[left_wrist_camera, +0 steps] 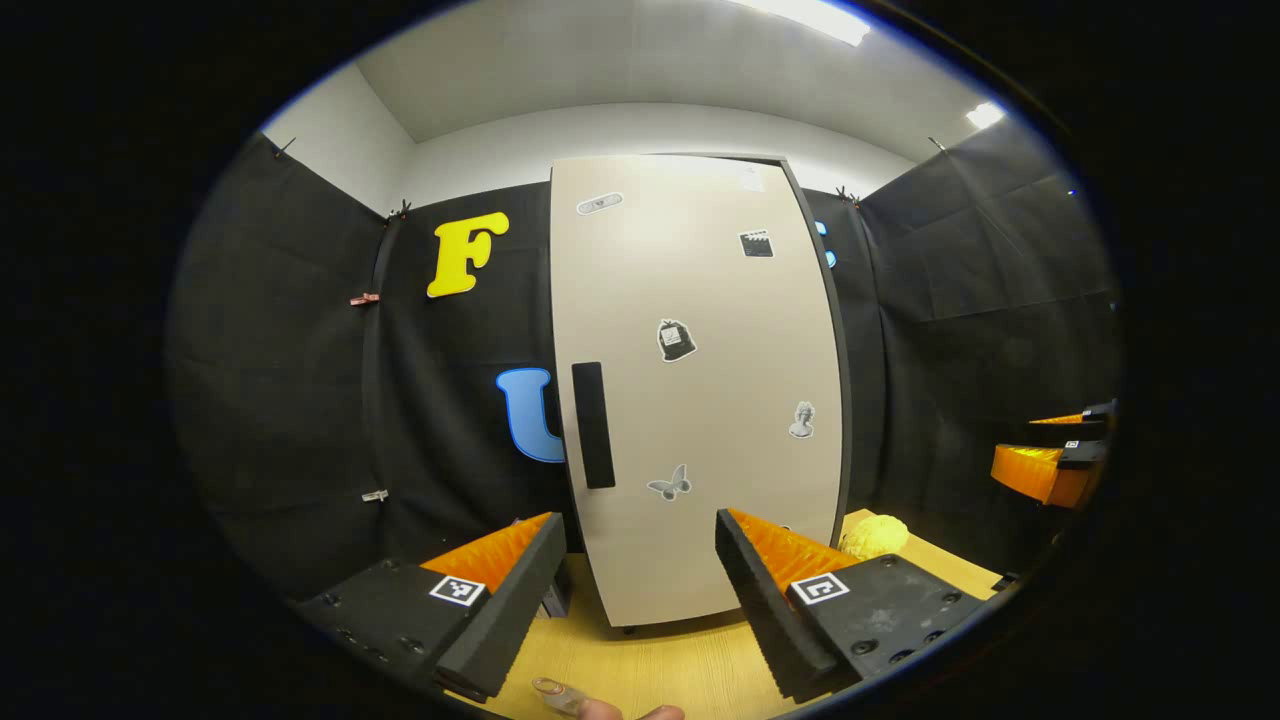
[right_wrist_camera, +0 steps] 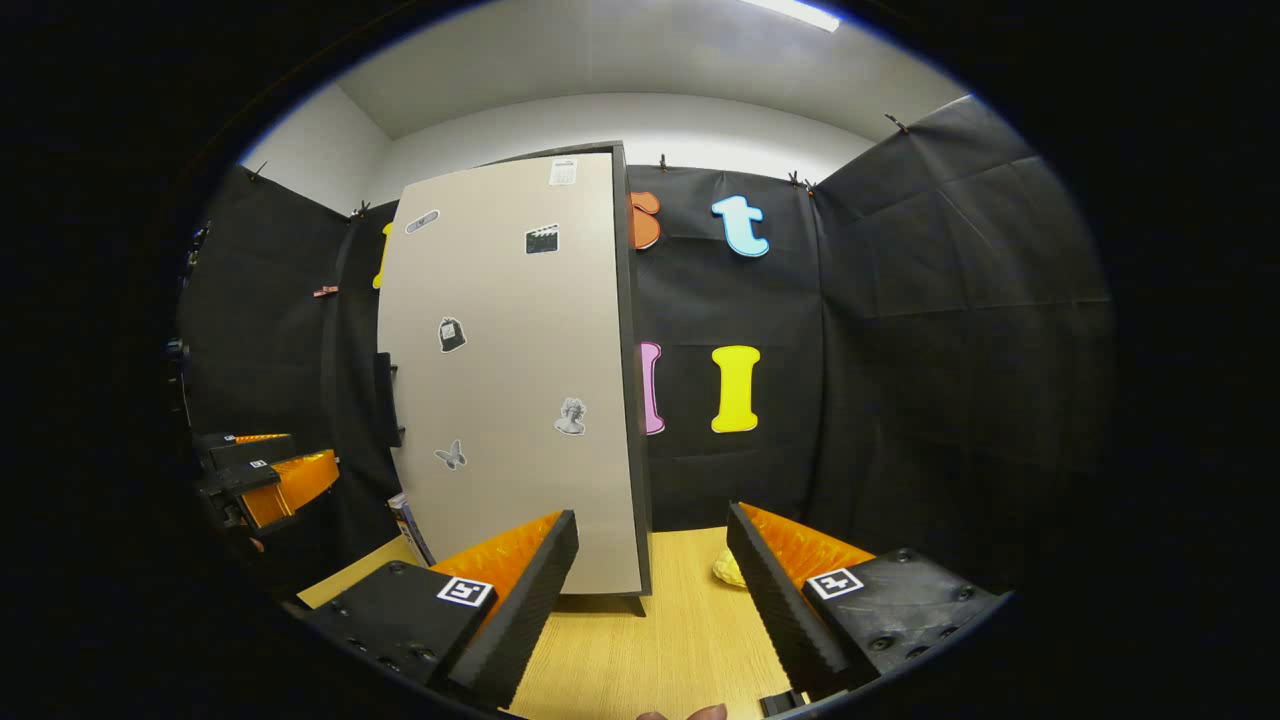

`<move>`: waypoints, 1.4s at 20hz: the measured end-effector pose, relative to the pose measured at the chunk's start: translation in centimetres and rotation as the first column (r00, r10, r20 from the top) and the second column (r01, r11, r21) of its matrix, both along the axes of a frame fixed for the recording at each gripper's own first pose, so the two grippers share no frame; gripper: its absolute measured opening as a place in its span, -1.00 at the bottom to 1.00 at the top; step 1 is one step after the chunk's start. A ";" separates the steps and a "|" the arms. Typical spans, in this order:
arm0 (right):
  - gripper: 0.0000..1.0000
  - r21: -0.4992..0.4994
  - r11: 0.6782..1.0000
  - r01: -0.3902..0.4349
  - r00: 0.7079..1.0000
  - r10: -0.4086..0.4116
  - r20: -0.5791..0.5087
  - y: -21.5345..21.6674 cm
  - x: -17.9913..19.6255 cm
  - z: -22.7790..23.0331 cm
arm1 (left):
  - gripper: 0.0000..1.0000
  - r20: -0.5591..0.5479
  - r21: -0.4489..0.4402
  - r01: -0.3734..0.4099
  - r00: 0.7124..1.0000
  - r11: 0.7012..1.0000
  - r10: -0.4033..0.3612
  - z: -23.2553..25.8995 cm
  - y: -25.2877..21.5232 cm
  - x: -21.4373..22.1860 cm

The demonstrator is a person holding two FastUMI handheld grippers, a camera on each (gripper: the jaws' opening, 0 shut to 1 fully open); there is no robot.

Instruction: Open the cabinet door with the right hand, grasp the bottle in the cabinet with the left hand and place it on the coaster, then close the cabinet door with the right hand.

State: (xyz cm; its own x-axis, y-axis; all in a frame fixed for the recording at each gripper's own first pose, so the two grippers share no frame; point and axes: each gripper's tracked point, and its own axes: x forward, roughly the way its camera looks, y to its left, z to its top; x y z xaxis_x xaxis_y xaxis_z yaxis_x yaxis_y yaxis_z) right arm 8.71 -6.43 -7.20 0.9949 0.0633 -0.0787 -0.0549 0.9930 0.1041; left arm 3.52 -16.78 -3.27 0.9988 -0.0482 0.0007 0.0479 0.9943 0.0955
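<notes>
Open ridged left claw, smooth flat cabinet door

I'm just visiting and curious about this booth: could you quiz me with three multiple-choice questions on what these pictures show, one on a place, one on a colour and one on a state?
1. Where does the cabinet stand?
A. on the wooden table
B. on the floor
C. on a shelf

2. What colour is the handle on the cabinet door?
A. white
B. black
C. red

3. How is the cabinet door right now?
A. taken off
B. wide open
C. closed

Answers:
1 A: its foot rests on the wooden table.
2 B: it is a dark upright bar on the pale door.
3 C: the door lies flat against the cabinet and nothing inside can be seen.
</notes>
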 end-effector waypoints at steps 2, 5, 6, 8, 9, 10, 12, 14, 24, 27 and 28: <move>0.96 0.002 1.000 0.002 1.000 -0.002 0.007 -0.3 -0.1 0.3 | 0.90 0.002 -0.004 0.003 1.000 1.000 -0.003 0.1 -0.3 -0.1; 1.00 -0.001 1.000 0.001 1.000 -0.001 0.017 -0.3 -0.2 0.5 | 0.91 0.004 -0.012 0.007 1.000 1.000 -0.007 0.2 -0.8 -0.2; 0.96 0.000 1.000 -0.001 1.000 0.001 0.016 -0.3 -0.2 0.5 | 0.91 0.004 -0.011 0.009 1.000 1.000 -0.009 0.2 -0.9 -0.3; 0.95 0.000 1.000 -0.004 1.000 0.004 0.015 -0.3 -0.4 0.5 | 0.90 0.006 -0.001 0.016 1.000 1.000 -0.016 0.2 -1.2 -0.4; 0.95 0.000 1.000 -0.005 1.000 0.005 0.015 -0.3 -0.4 0.5 | 0.90 0.006 0.005 0.019 1.000 1.000 -0.019 0.3 -1.3 -0.4; 0.95 -0.001 1.000 -0.005 1.000 0.005 0.015 -0.3 -0.4 0.5 | 0.90 0.008 0.008 0.021 1.000 1.000 -0.021 0.2 -1.4 -0.4; 0.95 -0.001 1.000 -0.005 1.000 0.005 0.016 -0.5 -0.5 0.5 | 0.91 0.003 0.005 0.025 1.000 1.000 -0.025 0.0 -1.6 -0.5; 0.95 -0.001 1.000 -0.007 1.000 0.007 0.014 -0.5 -0.7 0.5 | 0.90 0.004 0.001 0.023 1.000 1.000 -0.023 0.1 -1.6 -0.5; 0.95 0.009 1.000 -0.012 0.999 0.012 0.031 -0.7 -0.9 1.3 | 0.90 0.004 0.031 0.003 1.000 1.000 -0.003 0.0 -1.0 -1.0; 0.95 0.005 1.000 -0.006 1.000 0.006 0.023 -0.9 -0.6 1.0 | 0.91 -0.002 0.010 0.002 1.000 1.000 -0.002 -0.1 -0.9 -1.2; 0.95 0.009 1.000 -0.006 1.000 0.005 0.022 -0.9 -0.5 1.0 | 0.91 -0.001 0.007 0.001 1.000 1.000 -0.001 0.0 -0.9 -1.2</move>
